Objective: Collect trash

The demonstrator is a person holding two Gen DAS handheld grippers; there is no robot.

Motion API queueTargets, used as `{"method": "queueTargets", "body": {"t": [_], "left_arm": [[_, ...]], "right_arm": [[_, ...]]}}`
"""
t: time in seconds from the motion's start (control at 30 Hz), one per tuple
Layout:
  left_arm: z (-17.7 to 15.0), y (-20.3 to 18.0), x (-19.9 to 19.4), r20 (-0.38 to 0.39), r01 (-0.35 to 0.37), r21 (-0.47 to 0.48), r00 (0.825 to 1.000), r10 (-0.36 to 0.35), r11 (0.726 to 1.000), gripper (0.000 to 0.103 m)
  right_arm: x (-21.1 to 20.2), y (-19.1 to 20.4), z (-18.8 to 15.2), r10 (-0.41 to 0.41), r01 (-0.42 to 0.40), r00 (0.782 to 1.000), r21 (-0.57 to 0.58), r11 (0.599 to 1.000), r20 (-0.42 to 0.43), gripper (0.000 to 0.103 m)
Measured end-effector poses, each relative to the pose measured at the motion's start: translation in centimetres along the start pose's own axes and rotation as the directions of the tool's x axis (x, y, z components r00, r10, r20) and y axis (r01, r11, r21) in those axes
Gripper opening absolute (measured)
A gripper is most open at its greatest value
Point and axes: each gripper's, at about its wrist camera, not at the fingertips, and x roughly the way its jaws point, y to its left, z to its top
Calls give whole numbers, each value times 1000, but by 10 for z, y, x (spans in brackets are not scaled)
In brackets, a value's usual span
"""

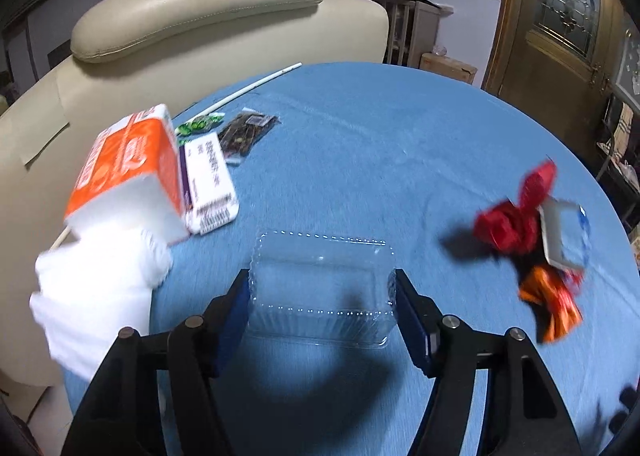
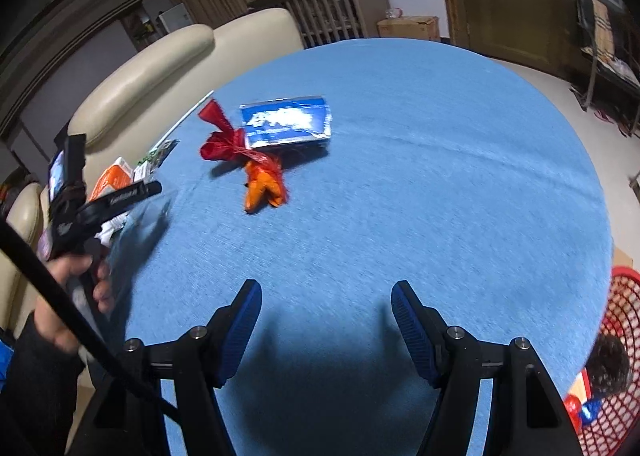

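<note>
Left gripper [image 1: 322,292]: fingers spread to the two short sides of a clear plastic clamshell box [image 1: 320,288]; pads at or touching its walls, a firm grip not confirmable through blur.
Clamshell box: upright on the blue tablecloth [image 1: 360,143], near edge.
Right gripper [image 2: 326,308]: fingers wide apart, nothing between them, above bare cloth.
Trash, mid-table: red mesh bag [image 2: 220,137], orange wrapper [image 2: 264,187], blue foil pack [image 2: 286,123], bunched together and touching.
Trash, left edge: orange tissue pack [image 1: 128,171], white tissue [image 1: 96,296], white printed box [image 1: 210,183], dark snack packet [image 1: 246,131].
Red basket [image 2: 618,360]: off the table's right side, items inside.
</note>
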Motion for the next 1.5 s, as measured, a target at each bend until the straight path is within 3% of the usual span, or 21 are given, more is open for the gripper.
{"method": "queueTargets", "body": {"t": [0.23, 0.47, 0.53, 0.57, 0.63, 0.77, 1.33, 1.5], "left_arm": [[-30, 0, -16, -21, 19, -1, 1000, -19, 1000, 69], [-36, 2, -20, -26, 28, -8, 999, -28, 1000, 69], [-37, 3, -20, -28, 29, -9, 999, -29, 1000, 69], [-37, 3, -20, -30, 30, -11, 999, -31, 999, 69], [-37, 4, -20, -32, 33, -13, 999, -33, 999, 69], [-37, 3, -19, -31, 35, -5, 999, -35, 999, 69], [-60, -35, -60, 5, 111, 76, 994, -111, 991, 69], [-72, -47, -73, 7, 115, 107, 993, -116, 988, 69]], "right_arm": [[32, 32, 30, 37, -36, 999, -91, 995, 15, 71], [84, 58, 71, 36, -38, 999, -151, 988, -11, 70], [101, 64, 78, 16, -21, 999, -167, 986, -33, 61], [107, 66, 80, 5, -12, 999, -170, 985, -42, 50], [123, 67, 83, -26, 13, 997, -178, 984, -70, 46], [117, 71, 81, -23, 10, 998, -196, 980, -66, 35], [18, 29, -12, 23, -27, 999, -98, 995, -42, 34], [1, 24, -21, 33, -35, 999, -85, 996, -23, 34]]}}
